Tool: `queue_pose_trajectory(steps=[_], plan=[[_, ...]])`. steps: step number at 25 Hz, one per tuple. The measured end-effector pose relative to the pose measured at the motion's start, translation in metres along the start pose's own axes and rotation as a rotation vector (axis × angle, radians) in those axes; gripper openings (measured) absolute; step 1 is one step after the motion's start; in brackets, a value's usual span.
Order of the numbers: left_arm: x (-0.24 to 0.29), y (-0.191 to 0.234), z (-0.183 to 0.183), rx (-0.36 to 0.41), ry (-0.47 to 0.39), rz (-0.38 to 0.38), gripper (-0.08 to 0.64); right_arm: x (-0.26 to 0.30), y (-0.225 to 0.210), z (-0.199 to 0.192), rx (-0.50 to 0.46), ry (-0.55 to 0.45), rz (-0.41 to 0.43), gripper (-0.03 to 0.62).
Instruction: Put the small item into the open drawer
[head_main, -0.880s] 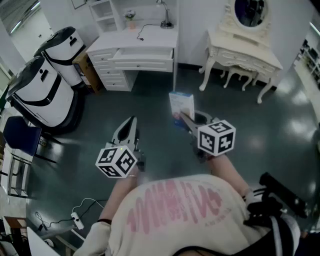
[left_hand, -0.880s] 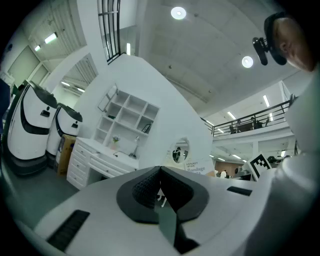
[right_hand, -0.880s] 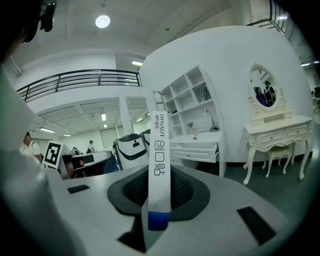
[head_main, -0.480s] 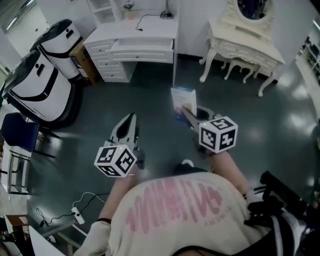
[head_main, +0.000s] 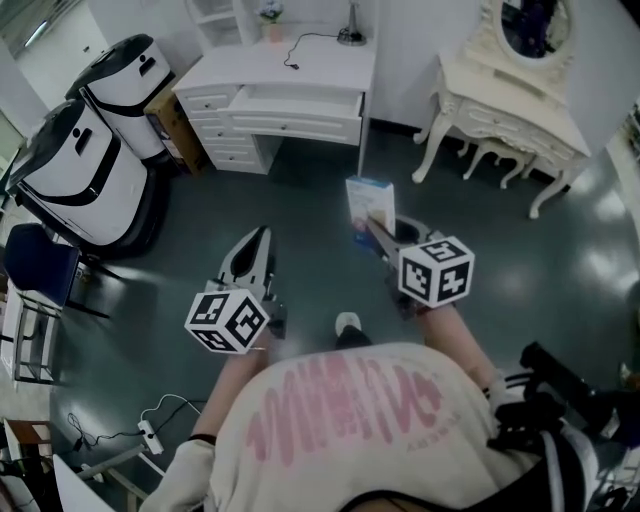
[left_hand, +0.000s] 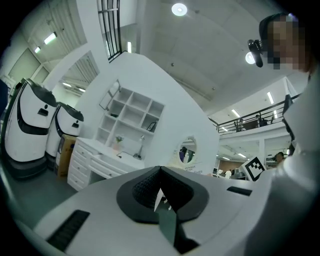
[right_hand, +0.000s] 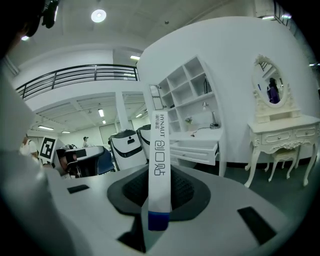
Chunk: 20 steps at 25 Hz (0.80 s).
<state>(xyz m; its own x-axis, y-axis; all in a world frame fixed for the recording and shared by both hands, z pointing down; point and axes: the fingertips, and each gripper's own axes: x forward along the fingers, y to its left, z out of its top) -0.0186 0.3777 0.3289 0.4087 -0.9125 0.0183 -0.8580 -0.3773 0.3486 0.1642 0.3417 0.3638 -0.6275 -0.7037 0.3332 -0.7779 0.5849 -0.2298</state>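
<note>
Box (head_main: 366, 205) stays clamped upright in the right tool (head_main: 374, 232); left tool (head_main: 260, 243) closed, empty. Open drawer (head_main: 303, 102), well ahead of both tools, has drawn slightly nearer, so the carry is under way

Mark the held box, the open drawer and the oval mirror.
box (right_hand: 160, 165), right gripper view, printed narrow side.
open drawer (head_main: 297, 128), head view, front panel.
oval mirror (head_main: 527, 22), head view, glass.
</note>
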Motion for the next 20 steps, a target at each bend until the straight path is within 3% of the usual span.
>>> queue_pose_trajectory(steps=[13, 20], plan=[[0.163, 0.049, 0.052, 0.007, -0.068, 0.051, 0.029, 0.12, -0.09, 0.101, -0.059, -0.019, 0.113, 0.087], [0.204, 0.065, 0.044, -0.012, -0.087, 0.048, 0.029, 0.158, -0.125, 0.11, -0.047, -0.012, 0.126, 0.087]])
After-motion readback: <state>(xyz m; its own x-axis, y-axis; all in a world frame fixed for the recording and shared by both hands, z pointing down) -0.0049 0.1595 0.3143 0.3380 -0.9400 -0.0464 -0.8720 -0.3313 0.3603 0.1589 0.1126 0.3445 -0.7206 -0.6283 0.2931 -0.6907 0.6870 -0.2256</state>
